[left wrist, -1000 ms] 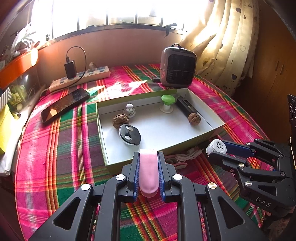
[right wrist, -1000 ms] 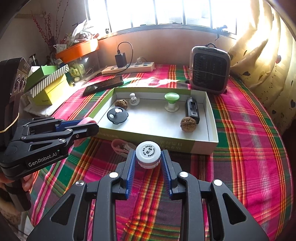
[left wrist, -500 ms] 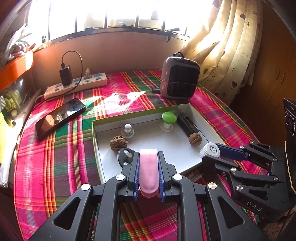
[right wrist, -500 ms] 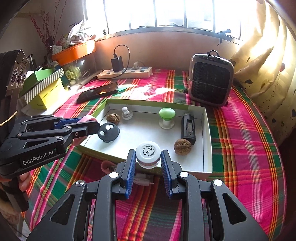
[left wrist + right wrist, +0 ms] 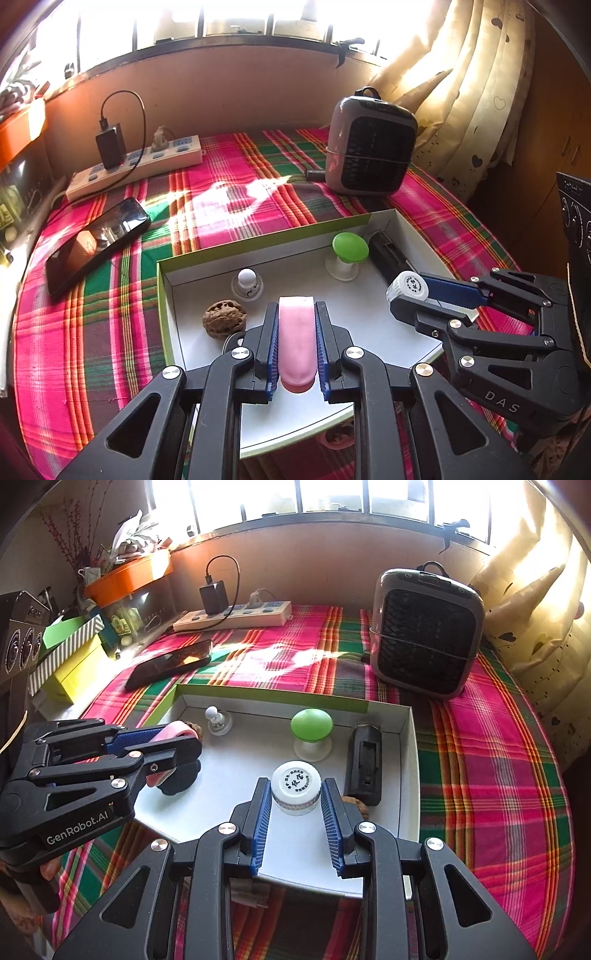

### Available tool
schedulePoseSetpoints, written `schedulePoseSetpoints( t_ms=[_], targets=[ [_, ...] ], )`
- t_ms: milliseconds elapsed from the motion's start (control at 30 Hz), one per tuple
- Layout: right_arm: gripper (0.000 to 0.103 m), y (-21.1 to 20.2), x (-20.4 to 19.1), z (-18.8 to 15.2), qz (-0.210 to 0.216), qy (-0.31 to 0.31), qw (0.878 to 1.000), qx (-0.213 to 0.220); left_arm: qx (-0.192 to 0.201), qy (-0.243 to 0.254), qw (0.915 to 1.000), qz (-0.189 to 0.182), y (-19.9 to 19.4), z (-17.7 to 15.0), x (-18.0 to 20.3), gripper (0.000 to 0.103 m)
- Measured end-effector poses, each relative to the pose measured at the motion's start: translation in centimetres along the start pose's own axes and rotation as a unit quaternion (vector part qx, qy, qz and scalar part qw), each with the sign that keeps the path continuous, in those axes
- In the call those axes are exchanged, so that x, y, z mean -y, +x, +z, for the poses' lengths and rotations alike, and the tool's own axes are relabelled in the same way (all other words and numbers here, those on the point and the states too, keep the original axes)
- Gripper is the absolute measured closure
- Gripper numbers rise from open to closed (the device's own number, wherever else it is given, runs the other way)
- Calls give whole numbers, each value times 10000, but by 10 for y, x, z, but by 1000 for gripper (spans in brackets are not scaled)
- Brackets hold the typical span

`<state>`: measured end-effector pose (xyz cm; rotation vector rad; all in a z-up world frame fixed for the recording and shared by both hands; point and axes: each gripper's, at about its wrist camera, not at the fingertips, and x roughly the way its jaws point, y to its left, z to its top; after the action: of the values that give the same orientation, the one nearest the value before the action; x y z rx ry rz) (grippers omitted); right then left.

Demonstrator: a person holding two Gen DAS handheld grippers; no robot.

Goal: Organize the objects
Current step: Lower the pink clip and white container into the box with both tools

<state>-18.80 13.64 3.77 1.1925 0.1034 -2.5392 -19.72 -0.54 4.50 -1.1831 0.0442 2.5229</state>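
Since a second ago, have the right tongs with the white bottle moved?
Yes. The right tongs, shut on the white round bottle, crossed the shallow white box's near wall, now above its floor.

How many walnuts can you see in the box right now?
2. One walnut sits near the box's left wall; another, mostly hidden behind the right tongs, lies by the black case. More may be hidden.

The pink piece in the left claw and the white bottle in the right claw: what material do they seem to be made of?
Pink piece: probably soft silicone or rubber; matte, rounded end, no glare.
White bottle: probably hard plastic; ribbed cap edge, printed top, slight sheen.
The left claw and the right claw each grip theirs over the white box.
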Motion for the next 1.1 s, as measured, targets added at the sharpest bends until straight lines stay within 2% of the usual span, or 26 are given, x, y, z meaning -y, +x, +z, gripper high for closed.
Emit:
schedulePoseSetpoints(
  t_ms=[467,1100],
  targets=[
    [74,28,10,6,18,-95,9997,-242,-247,175,9993,230,36,8,-3,87],
    [74,43,2,10,-8,-392,9987,-336,-374,222,9984,361,54,8,-4,87]
  ],
)
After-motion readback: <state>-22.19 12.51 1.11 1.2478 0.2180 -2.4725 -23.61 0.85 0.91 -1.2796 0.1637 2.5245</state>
